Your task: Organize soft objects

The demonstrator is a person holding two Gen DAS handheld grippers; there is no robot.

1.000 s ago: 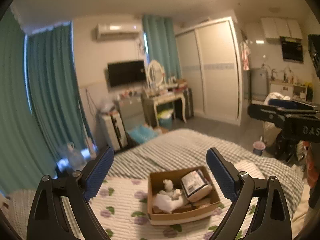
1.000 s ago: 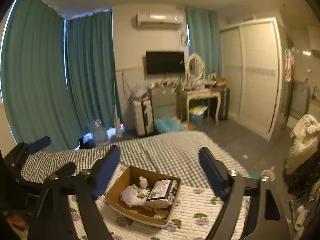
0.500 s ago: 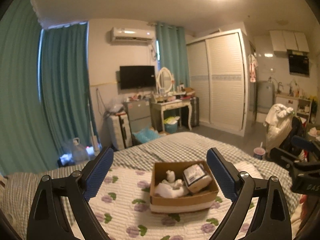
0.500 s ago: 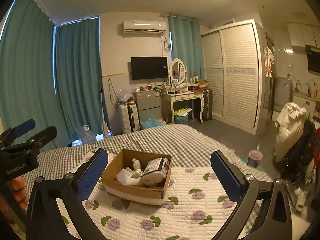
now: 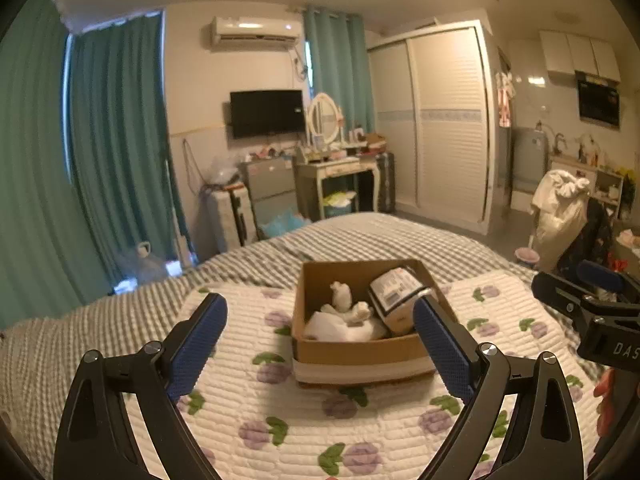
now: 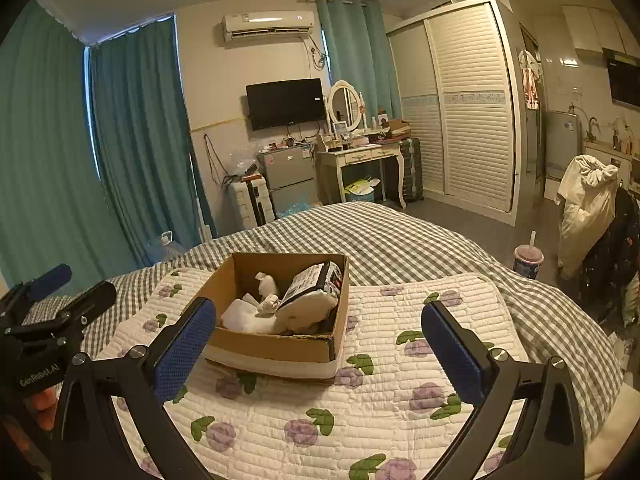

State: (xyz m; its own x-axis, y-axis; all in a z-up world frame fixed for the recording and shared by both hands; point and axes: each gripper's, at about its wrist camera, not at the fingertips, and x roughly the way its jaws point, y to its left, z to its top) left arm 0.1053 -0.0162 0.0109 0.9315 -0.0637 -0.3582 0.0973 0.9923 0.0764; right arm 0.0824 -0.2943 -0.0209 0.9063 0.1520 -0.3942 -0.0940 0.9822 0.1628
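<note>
both grippers, left (image 5: 320, 330) and right (image 6: 318, 334), spread wide, empty, aimed at box (image 6: 276, 350) on quilt (image 6: 360, 412); likely lining up to reach its soft contents.

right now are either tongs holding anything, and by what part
Nothing is held: left tongs and right tongs are both open and empty above the quilt.

Warm, dimmish ceiling light, its glare at the left view's top edge, tints both fisheye views yellow, with black vignetted corners, bowed edges, soft focus in the left view and sharper right.
</note>
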